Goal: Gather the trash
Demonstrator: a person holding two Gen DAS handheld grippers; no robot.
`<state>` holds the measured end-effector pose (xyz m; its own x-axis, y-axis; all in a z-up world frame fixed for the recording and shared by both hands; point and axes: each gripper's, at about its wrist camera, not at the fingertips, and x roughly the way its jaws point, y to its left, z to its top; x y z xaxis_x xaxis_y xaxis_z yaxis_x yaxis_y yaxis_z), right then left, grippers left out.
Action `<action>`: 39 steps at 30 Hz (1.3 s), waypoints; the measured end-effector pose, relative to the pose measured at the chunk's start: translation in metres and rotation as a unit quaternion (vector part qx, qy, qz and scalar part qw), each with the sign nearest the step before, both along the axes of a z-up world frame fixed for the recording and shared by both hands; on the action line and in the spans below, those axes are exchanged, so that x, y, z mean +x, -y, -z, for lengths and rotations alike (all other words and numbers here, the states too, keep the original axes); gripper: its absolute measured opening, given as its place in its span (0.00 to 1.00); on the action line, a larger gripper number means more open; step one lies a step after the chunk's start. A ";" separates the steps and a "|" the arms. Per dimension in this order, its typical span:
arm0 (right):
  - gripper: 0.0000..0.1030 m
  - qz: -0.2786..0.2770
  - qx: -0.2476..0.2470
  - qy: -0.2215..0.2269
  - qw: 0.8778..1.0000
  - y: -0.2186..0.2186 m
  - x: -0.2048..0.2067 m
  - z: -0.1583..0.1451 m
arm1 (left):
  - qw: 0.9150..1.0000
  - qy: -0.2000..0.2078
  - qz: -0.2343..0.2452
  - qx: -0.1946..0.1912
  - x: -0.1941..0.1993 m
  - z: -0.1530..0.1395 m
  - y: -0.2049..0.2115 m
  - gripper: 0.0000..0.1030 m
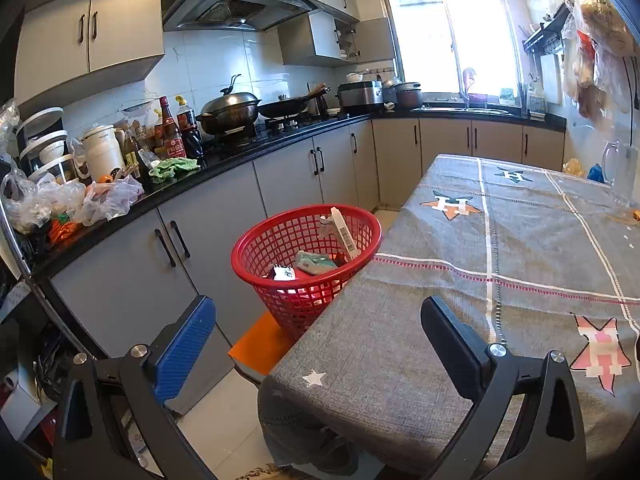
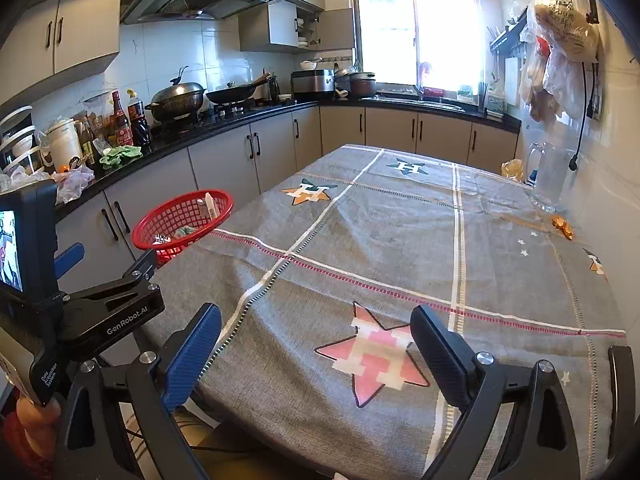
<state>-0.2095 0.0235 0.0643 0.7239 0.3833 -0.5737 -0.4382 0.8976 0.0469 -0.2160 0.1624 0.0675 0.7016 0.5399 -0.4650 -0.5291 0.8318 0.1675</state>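
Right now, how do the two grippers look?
Each gripper, left and right, has black frames with silver bolts, one blue textured finger pad and one black. The left gripper's body reads "GenRobot.AI" and carries a small screen.

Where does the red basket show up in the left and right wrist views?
Left wrist: red basket at centre, beside the table's left edge.
Right wrist: basket at left of middle, at the same table edge.
Shared landmark: the lidded wok on the stove behind it.

Basket [image 1: 256, 248] left of table [image 1: 520, 260], counter [image 1: 224, 160] behind, wrappers [image 1: 314, 262] in basket
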 end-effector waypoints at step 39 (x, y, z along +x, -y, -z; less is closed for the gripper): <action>0.95 0.002 0.002 -0.021 1.000 -0.003 0.003 0.011 | 1.000 -0.006 0.001 -0.003 -0.001 0.006 -0.007 0.99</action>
<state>-0.2063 0.0262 0.0538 0.7006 0.3831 -0.6020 -0.4321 0.8992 0.0694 -0.2170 0.1690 0.0619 0.6969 0.5358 -0.4768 -0.5251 0.8340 0.1697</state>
